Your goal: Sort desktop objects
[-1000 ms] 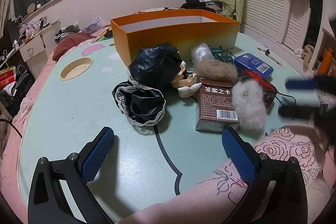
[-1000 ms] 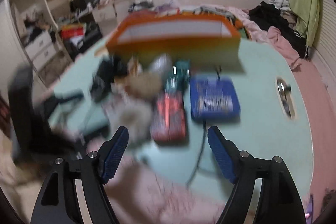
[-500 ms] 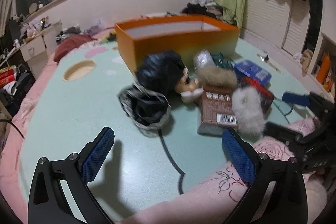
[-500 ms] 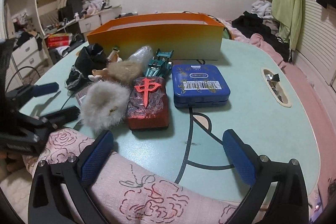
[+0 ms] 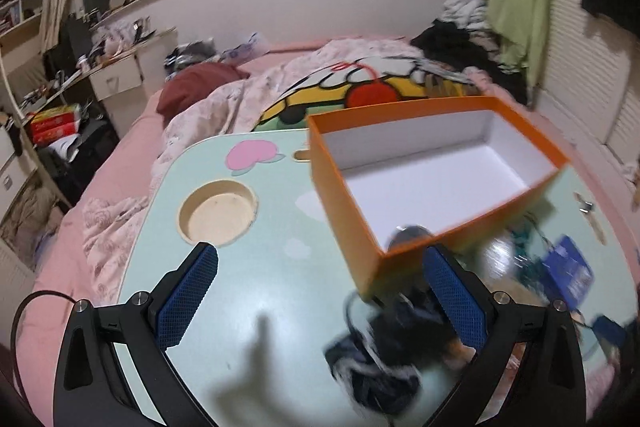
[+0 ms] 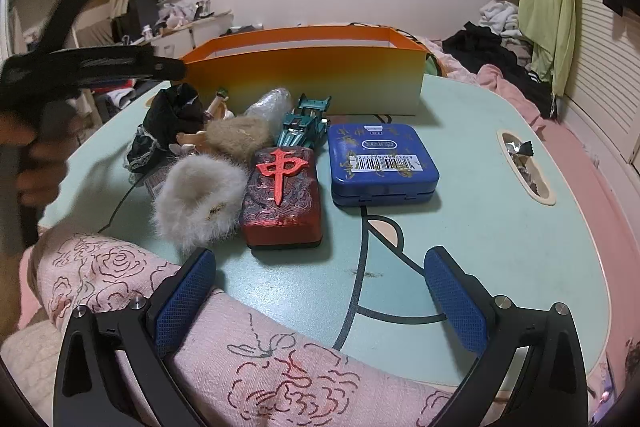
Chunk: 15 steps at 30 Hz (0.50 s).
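The right gripper [image 6: 320, 291] hovered low over the near edge of the table [image 6: 500, 211], its blue pads spread wide and holding nothing; a rose-printed pink quilt [image 6: 248, 359] lay under its left finger. Straight ahead of the jaws stood the red mahjong-tile block [image 6: 282, 197], with the pale fur puff [image 6: 198, 199] touching it on the left and the blue tin [image 6: 382, 163] just beside it on the right. Beyond those lay a brown fur puff [image 6: 236, 137], a teal toy car [image 6: 304, 127], a foil-wrapped lump [image 6: 268, 103] and a black lacy cloth [image 6: 168, 123], all close before the orange box [image 6: 308, 75].

The left gripper [image 5: 320, 303] was raised above the table, also spread and empty. The box's white interior [image 5: 440, 183], with nothing in it, lay ahead and to the right; the black cloth [image 5: 384, 355] was blurred between and below its pads.

The block and tin looked rigid and flat-sided, likely the heaviest pieces; each would best be pinched across its short width, though the tin's glossy lid might slip. The puffs and cloth should be light and compress, so a deep bite through the middle would suit. The car looked fragile at its fins; its body is the safer hold.
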Available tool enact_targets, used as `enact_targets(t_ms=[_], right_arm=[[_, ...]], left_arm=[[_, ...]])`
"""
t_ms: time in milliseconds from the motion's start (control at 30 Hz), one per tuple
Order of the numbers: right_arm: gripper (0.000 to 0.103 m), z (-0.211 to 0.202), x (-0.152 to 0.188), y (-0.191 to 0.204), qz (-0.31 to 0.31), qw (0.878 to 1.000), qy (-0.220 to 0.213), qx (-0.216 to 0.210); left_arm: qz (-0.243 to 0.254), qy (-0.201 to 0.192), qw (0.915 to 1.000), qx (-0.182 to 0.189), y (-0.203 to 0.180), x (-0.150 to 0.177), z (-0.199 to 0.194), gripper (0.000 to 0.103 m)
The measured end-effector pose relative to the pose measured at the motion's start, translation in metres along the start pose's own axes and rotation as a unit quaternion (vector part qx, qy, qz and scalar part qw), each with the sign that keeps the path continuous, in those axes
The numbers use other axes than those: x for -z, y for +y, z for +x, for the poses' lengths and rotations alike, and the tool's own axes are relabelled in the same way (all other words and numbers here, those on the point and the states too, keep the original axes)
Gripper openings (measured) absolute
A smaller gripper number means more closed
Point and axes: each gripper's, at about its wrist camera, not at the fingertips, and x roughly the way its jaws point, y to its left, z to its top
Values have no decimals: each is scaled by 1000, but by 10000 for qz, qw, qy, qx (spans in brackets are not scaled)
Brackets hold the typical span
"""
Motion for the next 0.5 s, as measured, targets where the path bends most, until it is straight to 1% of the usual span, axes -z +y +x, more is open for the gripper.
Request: enact_targets(t_ms=[67, 100, 133, 200, 267, 367, 433, 467, 500], right_arm=[[103, 0, 0, 0, 1, 10000, -2, 1], [103, 0, 0, 0, 2, 10000, -3, 1], [103, 0, 0, 0, 1, 10000, -2, 2], [103, 0, 0, 0, 3, 10000, -5, 1], [103, 0, 1, 0, 6, 10000, -7, -1], [103, -3, -1, 0, 13, 10000, -13, -8], [103, -3, -3, 0, 24, 10000, -14, -55], [103, -5, -4, -1, 46, 9999, -20, -137], [103, -7, -6, -4, 110, 9994, -40, -329]], left_arm=[[-1, 65, 9997, -223, 3, -4, 10, 102], [-32, 65, 9996, -271, 5, -5, 12, 102], [-86, 57, 9997, -230, 8, -5, 12, 102], [-233, 5, 9997, 93, 14, -3, 1, 102], [-267, -120, 9985, 468, 17, 6, -19, 102], [18, -170, 9965, 816, 15, 27, -44, 102], [286, -127, 9954, 911, 13, 46, -55, 102], [442, -88, 9949, 906, 13, 57, -59, 102], [578, -38, 9945, 869, 14, 67, -61, 102]])
